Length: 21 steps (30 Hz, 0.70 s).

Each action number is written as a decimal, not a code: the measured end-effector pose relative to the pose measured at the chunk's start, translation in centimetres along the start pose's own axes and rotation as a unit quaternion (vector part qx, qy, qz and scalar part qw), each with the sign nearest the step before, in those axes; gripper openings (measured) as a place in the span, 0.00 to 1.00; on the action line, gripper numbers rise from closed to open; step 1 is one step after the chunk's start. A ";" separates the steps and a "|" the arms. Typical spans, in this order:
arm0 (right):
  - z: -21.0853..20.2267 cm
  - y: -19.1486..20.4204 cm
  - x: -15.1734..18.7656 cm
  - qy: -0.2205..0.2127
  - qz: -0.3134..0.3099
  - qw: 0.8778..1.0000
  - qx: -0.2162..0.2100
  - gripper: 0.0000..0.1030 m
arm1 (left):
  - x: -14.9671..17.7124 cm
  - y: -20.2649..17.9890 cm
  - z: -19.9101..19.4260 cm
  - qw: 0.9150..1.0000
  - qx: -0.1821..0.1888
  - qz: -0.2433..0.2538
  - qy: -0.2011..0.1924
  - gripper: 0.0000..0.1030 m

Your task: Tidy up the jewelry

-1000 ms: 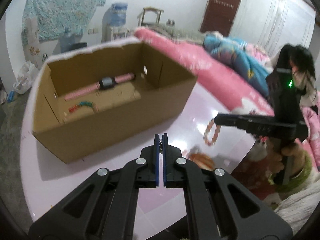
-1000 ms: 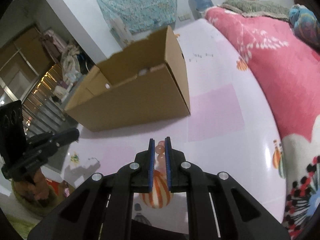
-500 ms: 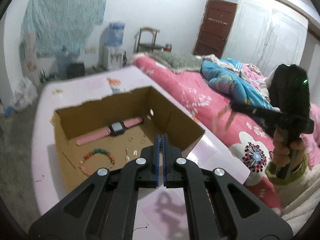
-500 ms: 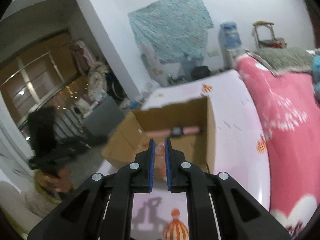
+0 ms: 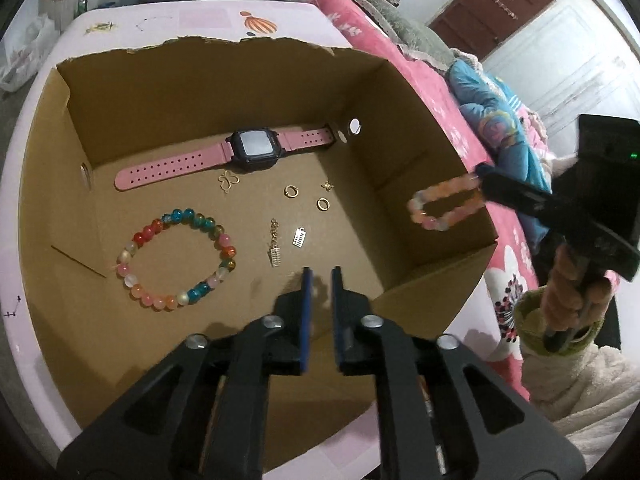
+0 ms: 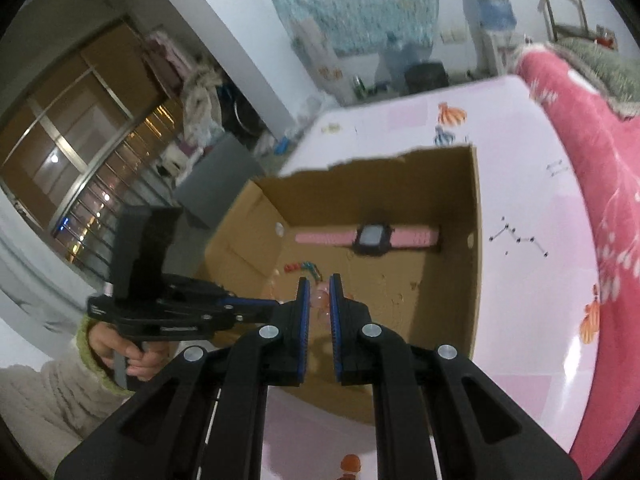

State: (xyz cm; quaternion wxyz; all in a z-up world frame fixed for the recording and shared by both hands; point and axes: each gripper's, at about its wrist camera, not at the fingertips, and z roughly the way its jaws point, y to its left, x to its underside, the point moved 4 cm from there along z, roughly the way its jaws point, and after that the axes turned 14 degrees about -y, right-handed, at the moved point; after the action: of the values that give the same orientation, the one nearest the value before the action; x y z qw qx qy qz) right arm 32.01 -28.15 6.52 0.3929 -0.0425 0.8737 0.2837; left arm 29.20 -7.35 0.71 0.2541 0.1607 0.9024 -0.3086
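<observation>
Left gripper [image 5: 319, 276] nearest the lens, poised over the near part of an open cardboard box [image 5: 436, 276]; jaws have just been opening, a narrow gap between the blue pads, nothing between them. Directly ahead of its tips on the box floor lies a small gold chain charm [image 5: 275, 246], with a little silver tag charm [image 5: 299, 237] beside it.

To the left on the floor, a multicoloured bead bracelet [image 5: 176, 258] lies flat in a loop. Further in: two gold rings [image 5: 291, 191], a gold butterfly-shaped piece [image 5: 228, 180] and a tiny gold flower piece [image 5: 327, 186], all apart from each other. Against the far wall, a pink-strapped watch [image 5: 224, 156] lies stretched out, dark face up.

Right gripper [image 5: 482, 182] reaches in from the right, above the box's right wall, held by a hand [image 5: 576, 300] in a green-cuffed fleecy sleeve. Jaws closed on a pale pink-orange bead bracelet [image 5: 446, 206], which hangs in the air over the right side of the box, not touching the floor. In the right wrist view the same beads [image 6: 320, 300] sit clamped between the pads, rather blurred.

Box stands on a glossy pale pink table [image 6: 520, 288]. Beyond it, a pink floral bedcover [image 5: 400, 52]
</observation>
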 end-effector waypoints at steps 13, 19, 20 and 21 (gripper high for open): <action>3.3 -1.7 1.8 0.095 -0.013 0.993 0.066 0.11 | -0.6 -0.5 -6.6 0.991 -0.054 0.036 -0.118 0.57; 0.8 -1.4 0.5 0.037 -0.047 0.992 0.115 0.19 | -0.2 0.4 -11.9 0.978 -0.082 0.021 -0.192 0.78; 0.0 -1.3 0.2 0.021 -0.048 0.991 0.120 0.29 | 0.0 0.9 -12.4 0.977 -0.083 0.011 -0.198 0.80; -1.0 -1.4 -0.2 -0.003 -0.047 0.991 0.128 0.34 | 0.1 1.4 -12.7 0.976 -0.085 0.002 -0.201 0.82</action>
State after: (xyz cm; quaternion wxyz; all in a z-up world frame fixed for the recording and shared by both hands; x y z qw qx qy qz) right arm 31.92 -29.84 6.58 0.4106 -0.0318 0.8987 0.1507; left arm 25.18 1.79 8.61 0.4437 0.0750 0.8555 -0.2560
